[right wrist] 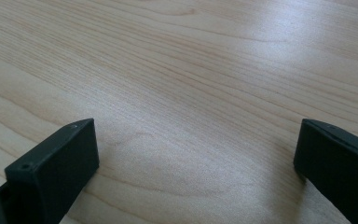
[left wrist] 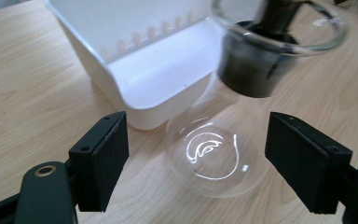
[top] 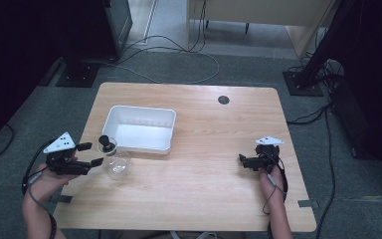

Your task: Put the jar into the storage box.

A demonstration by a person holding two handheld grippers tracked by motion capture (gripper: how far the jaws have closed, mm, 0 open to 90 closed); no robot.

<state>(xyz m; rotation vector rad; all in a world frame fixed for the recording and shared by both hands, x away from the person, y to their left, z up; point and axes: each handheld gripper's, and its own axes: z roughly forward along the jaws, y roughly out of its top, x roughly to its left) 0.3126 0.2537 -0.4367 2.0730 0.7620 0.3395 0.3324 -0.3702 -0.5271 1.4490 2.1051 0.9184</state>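
Step in hand: looks like the approach before a grab. The left gripper [top: 90, 154] is lined up on the glass flask [top: 117, 165], nothing gripped yet.

Left fingers [left wrist: 103, 158]: spread wide, one on each side of the flask's round belly, apart from the glass as far as can be told from the left gripper view.

Right gripper [top: 241, 159]: parked well apart on the right of the surface [top: 214, 164], fingers [right wrist: 58, 161] spread with bare wood between them.

Where the flask is: upright on the surface, just beside the near left corner of the white tub [top: 139, 128]; whether they touch can't be told.

How the flask looks: clear glass, bulbous bottom, narrow neck flaring into a wide rim [left wrist: 279, 32], with a dark collar [left wrist: 251, 70] round the neck. A black stopper-like knob [top: 107, 142] is seen at the top in the high view.

Next move, probably: the fingers need to be closed on the glass gently and squarely. It's round and slick, so a grip at the neck might be safer than the belly.
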